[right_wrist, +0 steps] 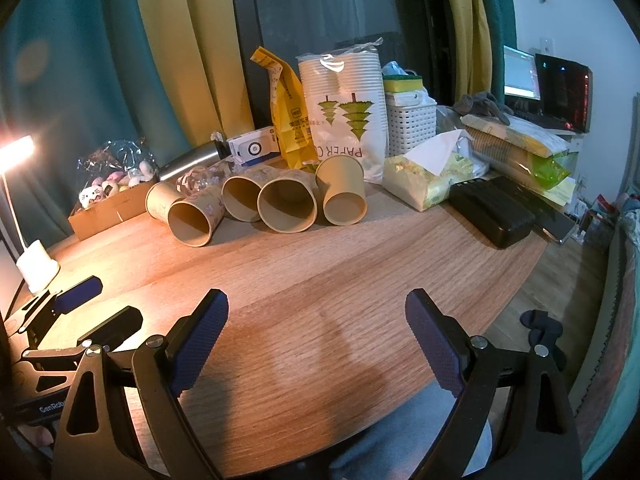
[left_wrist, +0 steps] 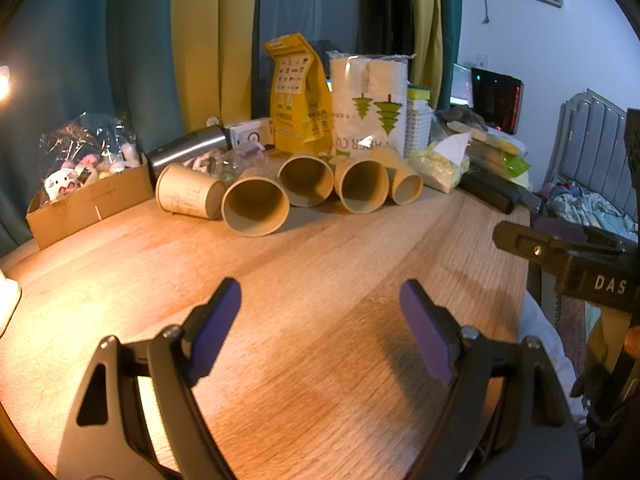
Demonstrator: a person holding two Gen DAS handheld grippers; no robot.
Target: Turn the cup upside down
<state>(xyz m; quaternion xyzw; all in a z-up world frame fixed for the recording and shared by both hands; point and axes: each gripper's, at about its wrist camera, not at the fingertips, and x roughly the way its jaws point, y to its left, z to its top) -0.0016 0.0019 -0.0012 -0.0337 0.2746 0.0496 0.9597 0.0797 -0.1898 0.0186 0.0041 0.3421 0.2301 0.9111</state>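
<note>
Both claws hang spread and empty over the bare near counter [right_wrist: 320, 280]: left claw [left_wrist: 320, 332], right claw [right_wrist: 316, 344]. Five paper cups [left_wrist: 255, 207] lie on their sides in a row at the far edge, well apart from either claw, most mouths facing us. Judged light, thin-walled, easily crushed; grip gently across the wall near the rim.

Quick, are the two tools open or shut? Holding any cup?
Left tool: open, holding nothing.
Right tool: open, holding nothing.
The cups lie on the table, untouched.
</note>
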